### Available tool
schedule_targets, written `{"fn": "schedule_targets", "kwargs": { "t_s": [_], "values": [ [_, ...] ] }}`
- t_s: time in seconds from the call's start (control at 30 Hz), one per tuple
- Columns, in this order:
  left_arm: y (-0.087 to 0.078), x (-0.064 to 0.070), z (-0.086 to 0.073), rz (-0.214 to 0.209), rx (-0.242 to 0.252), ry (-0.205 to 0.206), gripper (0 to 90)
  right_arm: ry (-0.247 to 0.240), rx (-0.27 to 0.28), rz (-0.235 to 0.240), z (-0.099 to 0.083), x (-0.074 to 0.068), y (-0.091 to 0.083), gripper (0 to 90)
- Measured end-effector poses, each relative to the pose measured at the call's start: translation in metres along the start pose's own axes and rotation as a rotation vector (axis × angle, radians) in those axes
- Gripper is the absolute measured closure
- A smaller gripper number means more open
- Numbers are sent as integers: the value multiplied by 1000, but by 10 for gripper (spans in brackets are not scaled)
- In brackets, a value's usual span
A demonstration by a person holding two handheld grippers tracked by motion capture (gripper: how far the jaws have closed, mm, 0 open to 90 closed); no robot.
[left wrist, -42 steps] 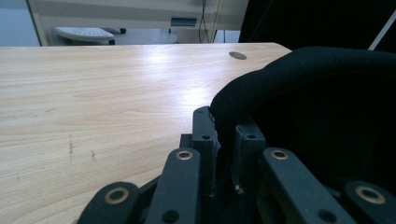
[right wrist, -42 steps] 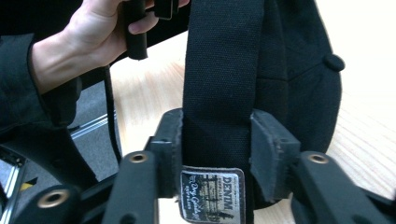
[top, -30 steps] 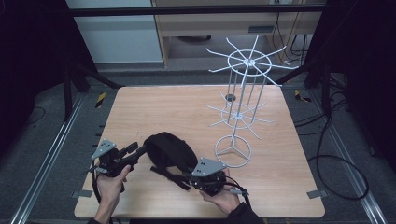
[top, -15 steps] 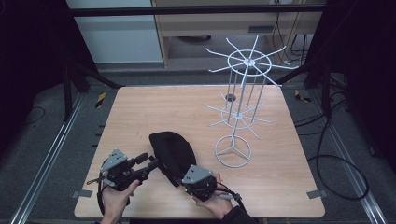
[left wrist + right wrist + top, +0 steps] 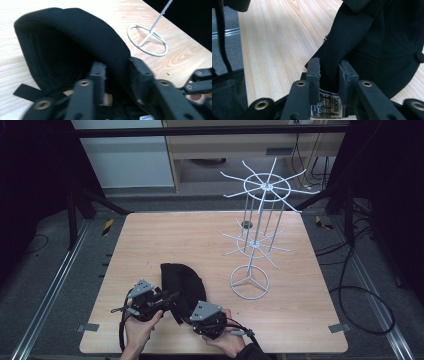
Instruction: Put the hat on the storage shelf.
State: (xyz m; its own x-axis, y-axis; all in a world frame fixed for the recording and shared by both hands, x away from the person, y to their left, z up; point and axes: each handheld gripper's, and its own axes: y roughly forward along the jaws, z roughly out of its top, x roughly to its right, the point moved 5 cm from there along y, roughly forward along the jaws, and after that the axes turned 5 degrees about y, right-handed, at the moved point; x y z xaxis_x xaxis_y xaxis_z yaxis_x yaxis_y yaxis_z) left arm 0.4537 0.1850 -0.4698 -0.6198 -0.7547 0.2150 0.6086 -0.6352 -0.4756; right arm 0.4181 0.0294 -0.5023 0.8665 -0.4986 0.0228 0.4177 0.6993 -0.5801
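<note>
Near the front edge of the bench [image 5: 150,235], left of its middle, the left gripper [image 5: 167,298] has its jaws closed on the thick rim of the black cap [image 5: 182,282] — in the left gripper view that rim [image 5: 105,47] runs between the two black jaws, with the hollow inside of the cap open to the left of them. Just to the right, also close to the front edge, the right gripper [image 5: 192,312] pinches a fold of the same cap; the right gripper view shows dark cloth and a small printed label [image 5: 327,105] clamped between its jaws. So the cap lies between the two tools, held from both sides, its crown [image 5: 392,57] resting on the wood.

Judged from this, the step in hand is the two-handed grasp, with the lift yet to come. Further right, toward the bench's middle and back, stands the white wire rack [image 5: 260,220] on its ring base [image 5: 249,282], well apart from the cap. The next move probably calls for raising both grippers together, keeping the rim spread — then carrying the cap rightward to one of the rack's prongs without slackening either pinch.
</note>
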Motion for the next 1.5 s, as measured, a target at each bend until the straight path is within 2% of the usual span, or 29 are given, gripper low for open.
{"fn": "schedule_targets", "kwargs": {
  "t_s": [0.1, 0.13, 0.2, 0.23, 0.27, 0.3, 0.33, 0.37, 0.5, 0.53, 0.57, 0.73, 0.77, 0.87, 0.9, 0.93, 0.97, 1.03, 1.07, 1.1, 1.17, 1.2, 1.3, 1.33, 1.37, 1.5],
  "values": [
    [-4, -1, 2, -11, 11, -3, 776, 20, 26, 43, 4, 0, -6, 648],
    [-4, -1, 2, -11, 11, -3, 786, 20, 26, 43, 4, 0, -6, 648],
    [-9, -2, 5, -32, 26, -2, 804, 54, 100, 64, 12, 6, -22, 596],
    [-9, -2, 5, -32, 26, -2, 810, 54, 100, 64, 12, 6, -22, 596],
    [-13, 0, 8, -50, 41, 11, 816, 77, 139, 42, 16, 15, -33, 568],
    [-15, 1, 10, -57, 52, 22, 820, 88, 150, 21, 17, 20, -37, 556],
    [-15, 1, 10, -57, 52, 22, 823, 88, 150, 21, 17, 20, -37, 556],
    [-19, 5, 13, -61, 67, 44, 825, 120, 163, -24, 16, 31, -41, 511],
    [-23, 11, 17, -74, 84, 77, 830, 174, 152, -96, 8, 48, -38, 447],
    [-23, 11, 17, -74, 84, 77, 831, 174, 152, -96, 8, 48, -38, 447],
    [-25, 15, 18, -87, 93, 84, 832, 204, 148, -108, 5, 52, -33, 440],
    [-31, 25, 25, -119, 126, 110, 835, 233, 145, -99, 4, 55, -26, 421],
    [-34, 31, 29, -139, 146, 121, 835, 253, 148, -95, 4, 55, -25, 419],
    [-38, 36, 32, -157, 162, 137, 836, 281, 152, -92, 3, 57, -24, 417],
    [-40, 41, 34, -176, 173, 147, 836, 313, 151, -84, 2, 60, -23, 434],
    [-40, 41, 34, -176, 173, 147, 836, 313, 151, -84, 2, 60, -23, 434],
    [-40, 44, 35, -188, 175, 160, 836, 348, 149, -46, 1, 61, -21, 478],
    [-39, 46, 33, -192, 172, 169, 836, 365, 145, -14, 0, 60, -18, 571],
    [-39, 46, 33, -192, 172, 169, 836, 365, 145, -14, 0, 60, -18, 571],
    [-37, 45, 32, -198, 164, 170, 837, 380, 133, -13, -1, 60, -16, 727],
    [-37, 43, 31, -206, 165, 161, 836, 387, 134, -5, -1, 61, -17, 828],
    [-37, 42, 30, -205, 169, 157, 836, 387, 137, -9, -1, 60, -19, 844],
    [-41, 34, 29, -173, 173, 140, 831, 342, 156, -67, 6, 60, -28, 856],
    [-41, 34, 29, -173, 173, 140, 826, 342, 156, -67, 6, 60, -28, 856],
    [-44, 25, 25, -135, 158, 121, 820, 297, 168, -113, 13, 58, -35, 854],
    [-49, 0, 8, -42, 107, 60, 786, 261, 168, -136, 26, 49, -38, 848]
  ]
}}
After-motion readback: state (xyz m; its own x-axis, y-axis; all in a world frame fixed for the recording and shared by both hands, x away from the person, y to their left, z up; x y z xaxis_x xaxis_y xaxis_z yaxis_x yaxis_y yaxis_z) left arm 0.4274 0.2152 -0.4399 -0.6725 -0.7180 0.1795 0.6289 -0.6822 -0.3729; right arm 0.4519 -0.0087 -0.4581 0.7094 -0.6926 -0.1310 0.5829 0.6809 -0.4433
